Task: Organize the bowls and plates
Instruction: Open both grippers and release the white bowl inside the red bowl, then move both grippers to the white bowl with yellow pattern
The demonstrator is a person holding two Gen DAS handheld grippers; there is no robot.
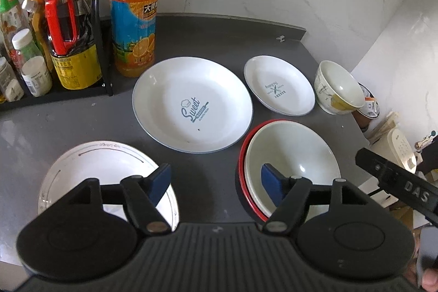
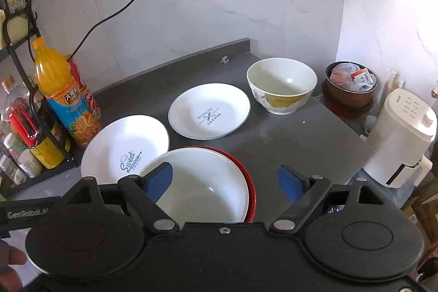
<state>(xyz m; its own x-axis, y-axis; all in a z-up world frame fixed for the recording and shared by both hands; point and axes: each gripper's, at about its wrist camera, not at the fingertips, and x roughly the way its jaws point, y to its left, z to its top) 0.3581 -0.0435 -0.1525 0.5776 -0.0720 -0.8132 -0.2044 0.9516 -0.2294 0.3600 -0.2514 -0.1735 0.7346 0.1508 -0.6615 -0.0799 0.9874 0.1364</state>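
fingers first: both pairs blue-padded, spread wide, nothing between them. left gripper hangs over bare dark grey matte surface, between two dishes. right gripper sits above the near-right rim of the nested bowls, one finger over the bowl, the other over bare surface.

step in hand, by my reading: sorting is barely begun. only one nesting shows so far, a wide cream-white glazed bowl seated inside a red-rimmed shallow bowl. everything else lies single.

where things lie:
- large white round plate printed "sweet" in blue, centre of the surface, just left of the nested pair.
- smaller white round plate printed "bakery", far right, near the sweet plate but apart.
- deep white bowl with yellow and grey pattern, far right, close to the edge, just beside the small plate.
- white plate with a thin grey line border, near left, partly hidden under the left gripper.

next move, as a guess: stack plates by size, small onto large, and bring the deep bowl to the bowls. rim pinches needed; glazed ceramic is slick and hard, thin low plate rims give little purchase, so a finger must slip under the lip.

clutter on the left: tall plastic orange juice bottle and a black wire rack of condiment bottles, near the sweet plate.
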